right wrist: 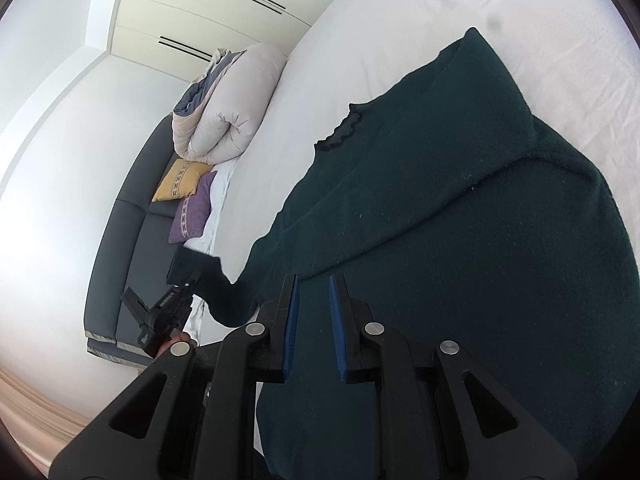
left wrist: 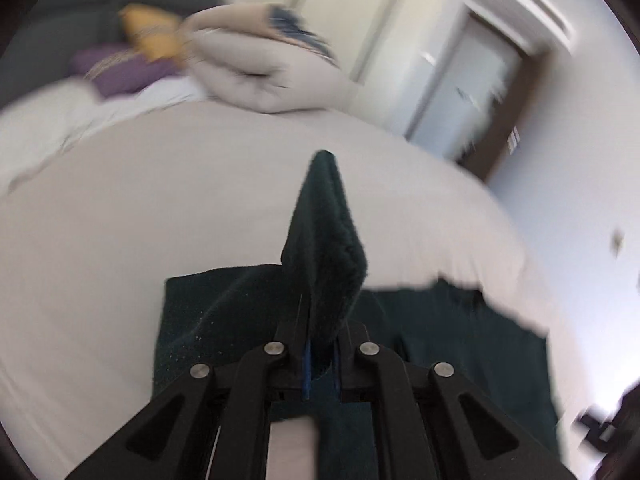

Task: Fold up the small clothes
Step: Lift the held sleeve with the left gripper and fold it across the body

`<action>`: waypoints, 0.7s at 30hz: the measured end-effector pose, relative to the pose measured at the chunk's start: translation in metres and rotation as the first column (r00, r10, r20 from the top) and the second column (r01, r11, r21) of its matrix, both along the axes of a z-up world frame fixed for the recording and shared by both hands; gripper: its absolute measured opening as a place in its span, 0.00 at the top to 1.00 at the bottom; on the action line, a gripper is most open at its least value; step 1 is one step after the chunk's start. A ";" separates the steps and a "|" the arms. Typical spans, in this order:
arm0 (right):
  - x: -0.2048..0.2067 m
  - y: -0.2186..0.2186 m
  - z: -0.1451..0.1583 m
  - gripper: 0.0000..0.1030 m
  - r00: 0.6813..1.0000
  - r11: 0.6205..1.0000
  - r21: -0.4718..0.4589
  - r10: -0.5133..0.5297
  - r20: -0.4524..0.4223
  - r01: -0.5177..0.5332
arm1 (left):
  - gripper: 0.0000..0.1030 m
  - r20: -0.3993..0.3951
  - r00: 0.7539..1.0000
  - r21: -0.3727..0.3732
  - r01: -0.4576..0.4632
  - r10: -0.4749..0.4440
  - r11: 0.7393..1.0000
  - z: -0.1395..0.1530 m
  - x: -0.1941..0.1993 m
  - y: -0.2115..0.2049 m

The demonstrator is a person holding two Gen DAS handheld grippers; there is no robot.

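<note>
A dark green sweater [right wrist: 460, 200] lies spread on the white bed [right wrist: 360, 40]. My left gripper [left wrist: 322, 344] is shut on a sleeve end [left wrist: 324, 240] of the sweater, which sticks up between the fingers and is lifted off the bed. The rest of the sweater [left wrist: 460, 340] lies below and to the right. In the right wrist view the left gripper [right wrist: 188, 284] shows at the bed's left edge holding the dark sleeve. My right gripper [right wrist: 314, 292] hovers over the sweater's body with jaws slightly apart and nothing between the blue pads [right wrist: 292, 328].
A folded beige duvet [right wrist: 228, 112] sits at the head of the bed. A yellow cushion [right wrist: 182, 186] and a purple cushion [right wrist: 192, 216] lie against the dark grey headboard [right wrist: 120, 240]. A wardrobe [right wrist: 224, 4] and a door [left wrist: 472, 80] stand beyond.
</note>
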State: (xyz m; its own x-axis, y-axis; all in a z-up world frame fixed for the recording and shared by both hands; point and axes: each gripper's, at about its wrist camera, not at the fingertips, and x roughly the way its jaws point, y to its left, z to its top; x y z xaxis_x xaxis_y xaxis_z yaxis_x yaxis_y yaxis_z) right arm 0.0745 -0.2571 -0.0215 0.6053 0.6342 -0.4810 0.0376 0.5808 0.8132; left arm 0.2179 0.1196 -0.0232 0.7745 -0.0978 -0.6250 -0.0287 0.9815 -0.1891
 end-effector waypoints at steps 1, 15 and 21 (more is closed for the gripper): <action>0.009 0.002 -0.001 0.85 1.000 1.000 0.001 0.001 -0.007 -0.001 | 0.93 -0.010 0.997 0.138 0.072 -0.071 0.988 -0.012 -0.002 -0.046; 0.135 0.112 -0.072 0.85 0.941 0.955 0.195 0.265 -0.209 -0.226 | 0.92 -0.057 0.976 0.417 0.214 -0.209 0.883 -0.085 -0.034 -0.136; 0.158 0.147 -0.098 0.30 0.922 0.952 0.240 0.256 -0.290 -0.189 | 0.92 0.001 0.984 0.348 0.167 -0.179 0.922 -0.075 -0.036 -0.118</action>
State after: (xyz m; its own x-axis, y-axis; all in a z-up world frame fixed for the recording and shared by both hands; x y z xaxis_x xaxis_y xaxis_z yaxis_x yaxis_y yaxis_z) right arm 0.2327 -0.1103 -0.1191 0.2760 0.8389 -0.4690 0.2001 0.4272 0.8818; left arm 0.1816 0.0015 -0.0984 0.7852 -0.0147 -0.6190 0.1478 0.9753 0.1643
